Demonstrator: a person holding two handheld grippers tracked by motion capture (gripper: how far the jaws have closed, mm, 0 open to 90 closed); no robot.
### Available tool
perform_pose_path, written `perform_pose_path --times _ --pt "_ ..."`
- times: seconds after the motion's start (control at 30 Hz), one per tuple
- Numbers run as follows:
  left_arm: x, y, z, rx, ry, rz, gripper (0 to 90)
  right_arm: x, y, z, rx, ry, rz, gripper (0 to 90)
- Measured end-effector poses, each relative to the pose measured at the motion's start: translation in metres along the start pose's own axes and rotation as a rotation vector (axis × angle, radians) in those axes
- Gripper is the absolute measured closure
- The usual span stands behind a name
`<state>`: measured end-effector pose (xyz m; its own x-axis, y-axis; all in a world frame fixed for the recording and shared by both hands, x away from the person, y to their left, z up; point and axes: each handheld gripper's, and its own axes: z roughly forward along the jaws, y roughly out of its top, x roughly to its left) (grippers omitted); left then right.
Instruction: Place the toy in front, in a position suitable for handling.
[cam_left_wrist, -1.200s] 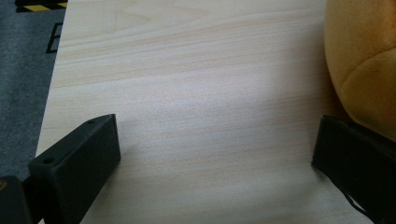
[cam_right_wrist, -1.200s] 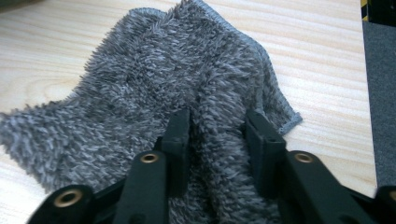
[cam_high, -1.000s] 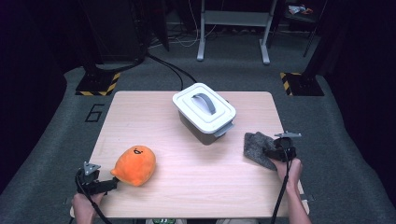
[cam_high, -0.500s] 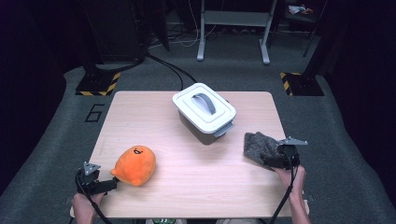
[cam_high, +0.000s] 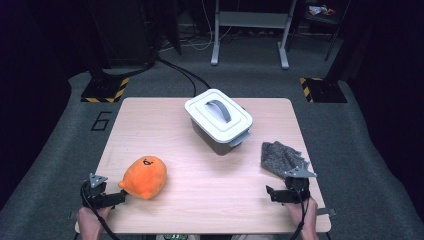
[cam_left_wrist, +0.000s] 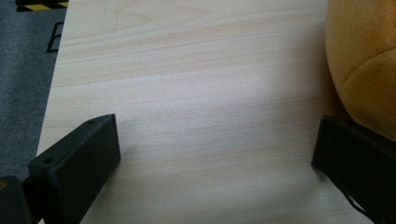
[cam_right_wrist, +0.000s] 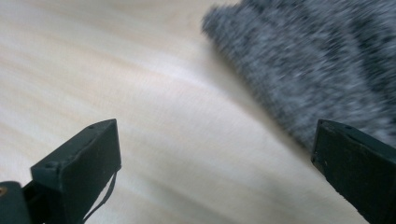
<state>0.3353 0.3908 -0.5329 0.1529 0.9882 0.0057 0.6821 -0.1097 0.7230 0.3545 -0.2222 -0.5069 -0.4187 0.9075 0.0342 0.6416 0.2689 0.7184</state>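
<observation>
A grey fuzzy cloth lies crumpled on the right side of the wooden table. My right gripper sits just in front of it near the table's front edge. Its jaws have just been opening and now stand open with bare wood between them; the cloth lies beyond its right jaw. An orange plush toy rests at the front left. My left gripper is open beside it, and the plush bulges just past its right jaw.
A white box with a closed lid and grey handle stands mid-table toward the back. Dark floor surrounds the table, with cables and a metal stand leg behind it.
My right gripper let go of the grey cloth, opened wide and drew back toward the front edge. The cloth stays on the table. My left gripper and the plush have not moved.
</observation>
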Motion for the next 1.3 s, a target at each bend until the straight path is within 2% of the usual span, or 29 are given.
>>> perform_pose_path --times 0.03,0.23,0.33,0.37,0.6,0.67,0.7,0.8,0.97,1.07,1.3 --pt "0.000 0.000 0.000 0.000 0.004 -0.002 0.1 0.004 -0.003 0.002 0.001 -0.007 -0.016 0.0" --pt "0.000 -0.001 0.000 -0.008 0.012 -0.008 0.0 0.013 -0.014 0.012 0.018 0.016 -0.022 0.0" --pt "0.000 0.000 0.000 -0.004 0.013 -0.008 0.0 0.017 -0.017 0.016 0.014 -0.010 -0.034 0.0" --pt "0.000 -0.001 0.000 -0.002 0.013 -0.012 0.0 0.018 -0.017 0.016 0.015 -0.006 -0.049 0.0" --pt "0.001 -0.002 -0.002 0.000 0.016 -0.014 0.0 0.017 -0.018 0.017 0.003 -0.006 -0.054 0.0" --pt "0.001 -0.003 -0.004 0.009 0.006 -0.023 0.0 0.017 -0.018 0.017 0.003 -0.006 -0.053 0.0" --pt "0.002 -0.003 -0.004 -0.008 0.009 -0.026 0.0 0.017 -0.018 0.017 0.003 -0.006 -0.053 0.0" --pt "0.005 -0.002 -0.006 -0.018 -0.002 -0.048 0.0 0.017 -0.018 0.017 0.003 -0.008 -0.054 0.0" --pt "0.008 0.010 -0.021 -0.036 0.008 -0.057 0.0 0.017 -0.018 0.017 0.002 -0.007 -0.052 0.0" --pt "0.009 0.023 -0.036 -0.072 0.021 -0.048 0.4 0.017 -0.018 0.017 0.002 -0.008 -0.052 0.0" --pt "0.006 0.042 -0.053 -0.088 0.002 -0.028 0.7 0.018 -0.018 0.017 0.003 -0.010 -0.047 0.0"
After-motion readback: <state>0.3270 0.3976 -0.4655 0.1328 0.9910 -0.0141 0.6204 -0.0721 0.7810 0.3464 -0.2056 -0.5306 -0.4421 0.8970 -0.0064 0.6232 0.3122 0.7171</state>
